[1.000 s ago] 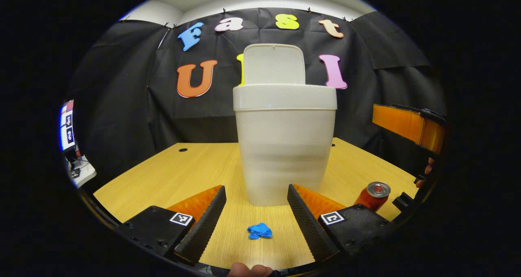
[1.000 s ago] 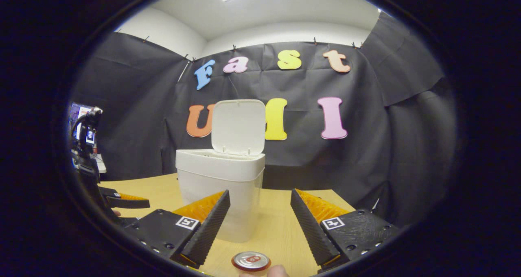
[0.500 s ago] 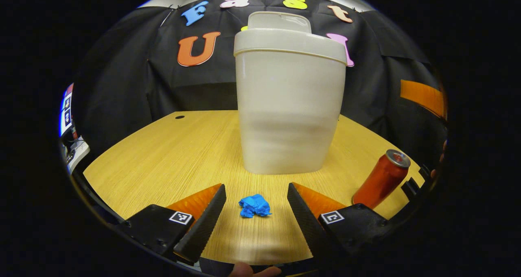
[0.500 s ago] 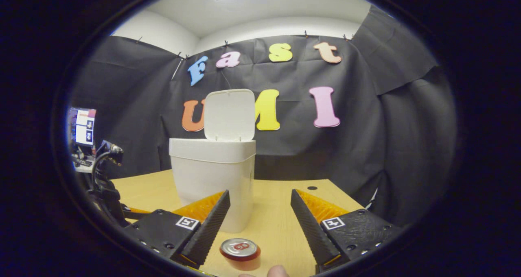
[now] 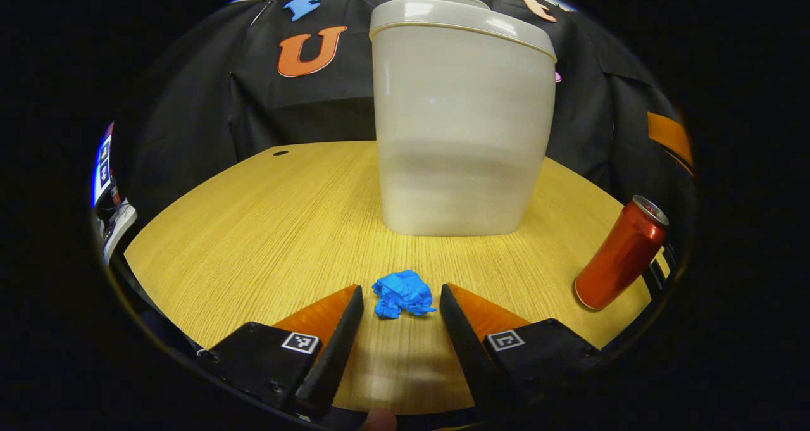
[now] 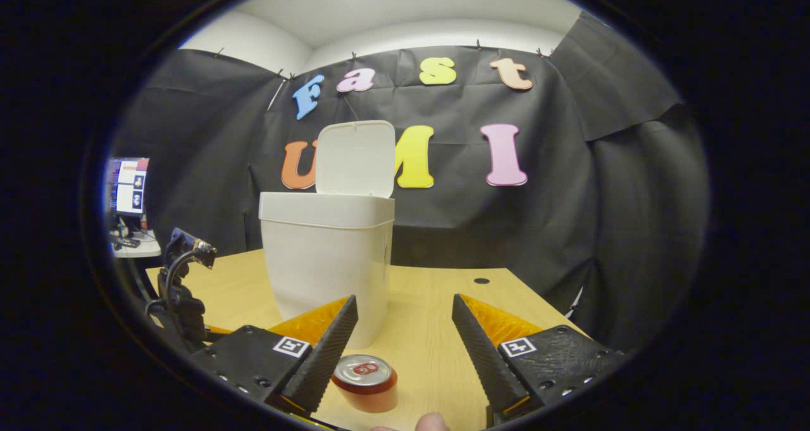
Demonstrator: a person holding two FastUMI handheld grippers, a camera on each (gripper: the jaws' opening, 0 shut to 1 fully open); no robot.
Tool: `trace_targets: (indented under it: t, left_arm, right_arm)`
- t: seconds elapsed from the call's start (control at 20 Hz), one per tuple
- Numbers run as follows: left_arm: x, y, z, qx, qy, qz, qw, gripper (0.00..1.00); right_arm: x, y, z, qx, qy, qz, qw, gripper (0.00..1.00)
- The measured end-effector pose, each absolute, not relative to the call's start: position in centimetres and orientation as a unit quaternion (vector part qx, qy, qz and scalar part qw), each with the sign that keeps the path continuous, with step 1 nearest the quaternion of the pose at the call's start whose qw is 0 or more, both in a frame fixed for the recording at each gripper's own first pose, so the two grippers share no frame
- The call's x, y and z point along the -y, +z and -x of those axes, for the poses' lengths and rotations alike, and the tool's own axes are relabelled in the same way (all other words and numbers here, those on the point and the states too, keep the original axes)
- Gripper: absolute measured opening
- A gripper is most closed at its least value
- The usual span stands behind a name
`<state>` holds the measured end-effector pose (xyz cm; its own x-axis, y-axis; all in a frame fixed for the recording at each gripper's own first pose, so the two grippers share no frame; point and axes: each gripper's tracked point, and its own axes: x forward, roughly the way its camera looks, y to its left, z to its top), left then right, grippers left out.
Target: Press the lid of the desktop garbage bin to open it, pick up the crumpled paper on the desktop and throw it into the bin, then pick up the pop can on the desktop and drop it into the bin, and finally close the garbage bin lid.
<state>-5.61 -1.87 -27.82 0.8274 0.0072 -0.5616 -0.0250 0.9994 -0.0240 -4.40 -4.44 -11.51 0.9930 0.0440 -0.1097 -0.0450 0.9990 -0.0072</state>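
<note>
The white desktop bin point(image 5: 461, 121) stands on the wooden table point(image 5: 266, 222); in the right gripper view the bin point(image 6: 326, 266) has its lid point(image 6: 354, 159) raised upright. A crumpled blue paper point(image 5: 402, 293) lies on the table right between the tips of my left gripper point(image 5: 398, 301), which is open and low over the wood. A red pop can point(image 5: 620, 254) stands to the right. In the right gripper view the pop can point(image 6: 366, 381) sits just in front of my open right gripper point(image 6: 405, 330), nearer its left finger.
The other gripper's handle and cable point(image 6: 180, 292) show at the left of the right gripper view. A monitor on a side desk point(image 6: 130, 197) stands beyond the table's left edge. A small round hole point(image 6: 481, 280) marks the tabletop near the back.
My left gripper has dropped and moved forward, so the blue paper now lies between its fingertips, and its fingers have narrowed slightly. The right gripper has sunk a little, bringing the can closer.
</note>
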Motion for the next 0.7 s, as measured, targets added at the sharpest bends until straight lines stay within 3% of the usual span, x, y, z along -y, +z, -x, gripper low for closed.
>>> trace_targets:
  t: [0.1, 0.15, 0.2, 0.5, 0.7]
  left_arm:
    - [1.8, -27.9, 5.5, -0.294, 0.011, 0.012, 0.956, 0.76]
    - [1.6, -27.9, 5.4, -0.296, 0.012, 0.008, 0.955, 0.81]
    - [1.5, -27.9, 5.5, -0.295, 0.01, 0.008, 0.955, 0.7]
    - [0.6, -28.1, 5.6, -0.298, 0.014, 0.019, 0.954, 0.45]
    - [0.5, -27.2, 5.4, -0.291, 0.012, 0.025, 0.956, 0.38]
  right_arm:
    - [4.0, -12.2, 4.4, -0.062, 0.025, 0.006, 0.998, 0.93]
    - [3.8, -12.5, 4.5, -0.066, 0.029, 0.008, 0.997, 0.94]
    - [3.7, -12.7, 4.6, -0.069, 0.031, 0.01, 0.997, 0.94]
    - [2.6, -13.6, 5.2, -0.079, 0.035, -0.004, 0.996, 0.94]
    - [0.7, -14.9, 6.0, -0.095, 0.047, -0.018, 0.994, 0.94]
